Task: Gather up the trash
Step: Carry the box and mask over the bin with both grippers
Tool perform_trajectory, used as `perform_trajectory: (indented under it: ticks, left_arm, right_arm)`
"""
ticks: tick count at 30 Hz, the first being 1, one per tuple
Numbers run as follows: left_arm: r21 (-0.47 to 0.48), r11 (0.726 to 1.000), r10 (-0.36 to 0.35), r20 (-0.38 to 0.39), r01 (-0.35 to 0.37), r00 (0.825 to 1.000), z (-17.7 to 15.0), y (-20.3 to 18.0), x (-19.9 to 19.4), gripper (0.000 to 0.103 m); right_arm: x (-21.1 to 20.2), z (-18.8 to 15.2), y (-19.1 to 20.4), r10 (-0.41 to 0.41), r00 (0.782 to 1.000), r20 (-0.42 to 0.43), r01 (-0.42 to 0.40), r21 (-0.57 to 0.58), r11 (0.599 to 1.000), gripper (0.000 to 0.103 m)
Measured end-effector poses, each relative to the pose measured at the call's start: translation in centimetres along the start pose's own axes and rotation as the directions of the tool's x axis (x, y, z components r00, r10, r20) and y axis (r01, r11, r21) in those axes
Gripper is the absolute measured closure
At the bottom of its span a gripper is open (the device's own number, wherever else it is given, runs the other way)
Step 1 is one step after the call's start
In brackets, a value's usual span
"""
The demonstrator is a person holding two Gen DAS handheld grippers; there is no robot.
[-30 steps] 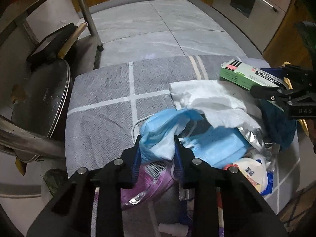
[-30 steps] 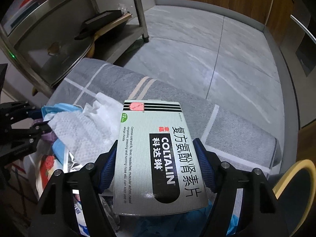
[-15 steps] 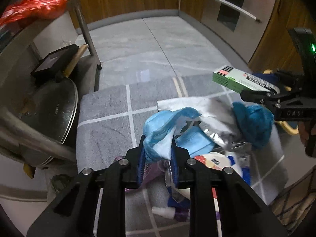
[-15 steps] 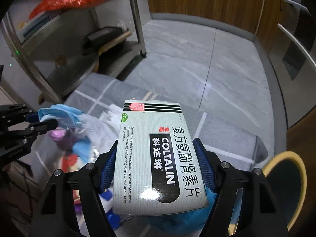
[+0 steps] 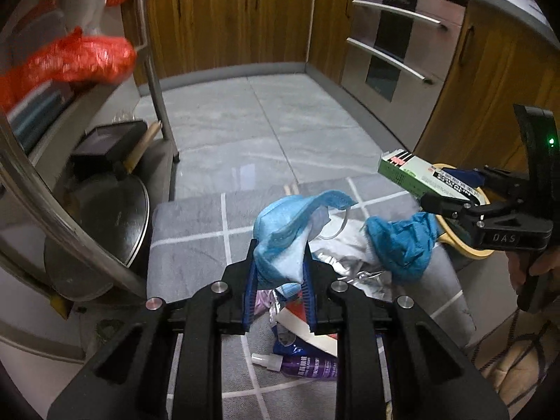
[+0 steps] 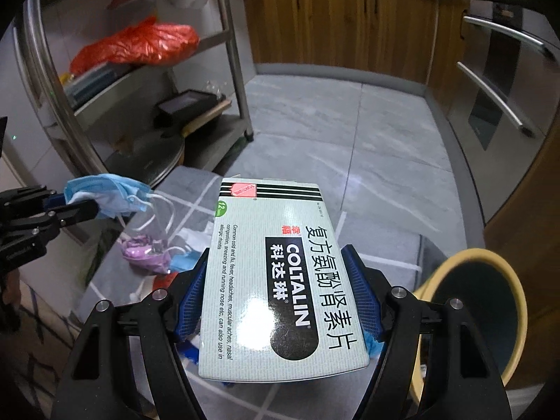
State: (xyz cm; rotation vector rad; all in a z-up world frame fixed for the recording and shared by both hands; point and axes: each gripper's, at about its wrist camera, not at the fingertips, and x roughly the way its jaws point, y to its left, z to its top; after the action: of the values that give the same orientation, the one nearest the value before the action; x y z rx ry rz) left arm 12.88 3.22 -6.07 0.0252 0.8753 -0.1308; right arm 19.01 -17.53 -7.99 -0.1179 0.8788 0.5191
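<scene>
So we're at the carry step: both pieces of trash are picked up and hanging in the air over the grey mat [image 5: 196, 231], not dropped anywhere yet. The bin [image 6: 490, 315], yellow rim, dark inside, sits just off the mat's edge on the right side, right next to the right gripper [image 6: 280, 301].

That gripper has its jaws spread wide around the medicine box [image 6: 276, 280], pads pressing the two long sides, box lying flat and sticking out forward. The left gripper [image 5: 278, 280] is nearly closed, pinching a crumpled blue face mask [image 5: 294, 224], and its ear loops dangle free in the right wrist view.

Next move, I'd guess: swing the box over the bin's mouth and open up, then bring the mask across the pile to the same spot. The mask is floppy and those loops could snag something, so it needs height. Plenty still on the mat too: a teal rag [image 5: 402, 241], foil wrapper [image 5: 350, 262], purple bottle [image 5: 308, 362].

Versus a second ago: both grippers are noticeably higher, more floor and cabinets show, and the mat looks smaller. The mask was lying on the pile then; now it's clear of it. The left jaws squeezed a bit tighter on it early on. The box grip looks unchanged.
</scene>
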Motion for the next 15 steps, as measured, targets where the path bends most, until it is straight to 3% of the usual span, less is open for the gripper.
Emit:
perform_trajectory:
  ticks: [8,15]
  left_arm:
    - [0.072,0.997,-0.045,0.037,0.042,0.998,1.4,-3.4,-1.5,0.082]
    - [0.148,0.984,-0.107,0.040,0.100,0.993,3.2,-7.9,-0.8,0.082]
  right_arm:
    - [-3.2,-0.9,-1.2,-0.051,0.997,0.052,0.048,0.052,0.997,0.030]
    - [-6.7,-1.8,-5.3,-0.130,0.986,0.104,0.109,0.181,0.977,0.030]
